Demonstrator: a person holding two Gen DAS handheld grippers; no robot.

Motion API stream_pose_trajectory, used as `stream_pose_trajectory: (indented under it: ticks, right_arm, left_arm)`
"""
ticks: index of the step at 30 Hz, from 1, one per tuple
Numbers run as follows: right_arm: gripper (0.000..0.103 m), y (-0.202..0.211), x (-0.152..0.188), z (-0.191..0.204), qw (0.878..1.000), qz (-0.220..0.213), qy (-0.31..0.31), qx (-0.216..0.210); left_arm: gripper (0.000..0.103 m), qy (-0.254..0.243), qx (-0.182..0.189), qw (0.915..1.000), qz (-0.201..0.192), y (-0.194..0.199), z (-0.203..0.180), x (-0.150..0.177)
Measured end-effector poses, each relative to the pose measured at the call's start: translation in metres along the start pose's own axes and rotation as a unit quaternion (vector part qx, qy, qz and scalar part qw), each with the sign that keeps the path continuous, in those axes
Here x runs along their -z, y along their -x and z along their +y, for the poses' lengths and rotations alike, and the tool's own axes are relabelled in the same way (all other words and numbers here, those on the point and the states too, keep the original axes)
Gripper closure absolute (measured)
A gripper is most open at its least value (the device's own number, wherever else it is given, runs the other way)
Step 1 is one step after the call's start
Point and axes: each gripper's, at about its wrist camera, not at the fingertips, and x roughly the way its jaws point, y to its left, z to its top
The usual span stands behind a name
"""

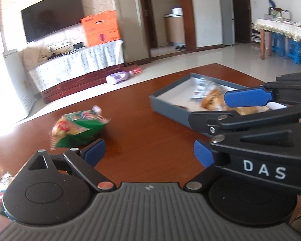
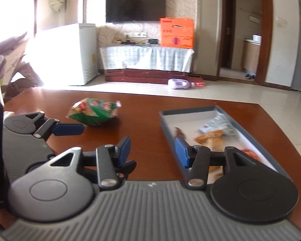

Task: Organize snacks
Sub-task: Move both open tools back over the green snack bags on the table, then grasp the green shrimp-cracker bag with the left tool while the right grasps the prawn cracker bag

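We see a crinkled green-and-red snack bag [image 2: 93, 111] on our glossy reddish-brown wooden table [image 2: 146, 120]. Our shallow grey-walled tray [image 2: 192, 111] has a white floor.

Bare table [image 2: 146, 124] between green snack bag [image 2: 94, 112] and grey tray [image 2: 170, 128], free for either tool

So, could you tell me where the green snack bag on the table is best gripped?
Probably the crimped end seam of the green snack bag, its far right end in the right wrist view: it is flat and thin while the body looks puffed. Come from the tray side, jaws closing across the seam.
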Motion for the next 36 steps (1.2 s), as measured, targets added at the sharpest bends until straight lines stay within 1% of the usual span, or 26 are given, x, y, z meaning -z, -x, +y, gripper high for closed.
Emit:
stream_pose_trajectory:
  ticks: [5, 7, 8, 9, 16, 20, 23, 25, 29, 33, 36]
  right_arm:
    - [0.051, -0.004, -0.006, 0.035, 0.999, -0.006, 0.008, -0.031]
    - [0.046, -0.007, -0.008, 0.050, 0.999, -0.007, 0.011, -0.046]
    - [0.038, -0.008, -0.009, 0.058, 0.999, -0.008, 0.014, -0.051]
    - [0.037, -0.010, -0.009, 0.066, 0.998, -0.010, 0.019, -0.056]
    - [0.037, -0.016, -0.013, 0.114, 0.995, -0.023, 0.029, -0.093]
    - [0.037, -0.017, -0.017, 0.127, 0.993, -0.037, 0.034, -0.105]
    - [0.037, -0.024, -0.020, 0.130, 0.992, -0.037, 0.026, -0.114]
    - [0.037, -0.032, -0.022, 0.135, 0.992, -0.032, 0.023, -0.119]
    - [0.037, -0.046, -0.026, 0.148, 0.991, -0.023, 0.038, -0.122]
    - [0.036, -0.059, -0.027, 0.157, 0.991, -0.009, 0.049, -0.128]
    - [0.036, -0.068, -0.030, 0.165, 0.990, -0.004, 0.054, -0.134]
  left_arm:
    - [0.005, 0.019, -0.027, 0.9994, 0.001, 0.015, 0.042, 0.013]
    - [0.005, 0.023, -0.044, 0.9988, 0.004, 0.021, 0.059, 0.020]
    - [0.005, 0.026, -0.052, 0.9983, 0.006, 0.022, 0.066, 0.022]
    - [0.005, 0.031, -0.058, 0.9978, 0.008, 0.024, 0.075, 0.026]
    - [0.004, 0.059, -0.107, 0.9924, 0.013, 0.039, 0.119, 0.044]
    - [0.004, 0.084, -0.133, 0.9875, 0.012, 0.042, 0.146, 0.051]
    - [0.003, 0.093, -0.158, 0.9829, 0.016, 0.041, 0.161, 0.054]
    - [0.003, 0.093, -0.175, 0.9799, 0.019, 0.040, 0.169, 0.053]
    - [0.003, 0.075, -0.214, 0.9738, 0.019, 0.036, 0.182, 0.058]
    - [0.002, 0.094, -0.223, 0.9697, 0.032, 0.027, 0.203, 0.065]
    - [0.001, 0.102, -0.223, 0.9691, 0.029, 0.023, 0.214, 0.068]
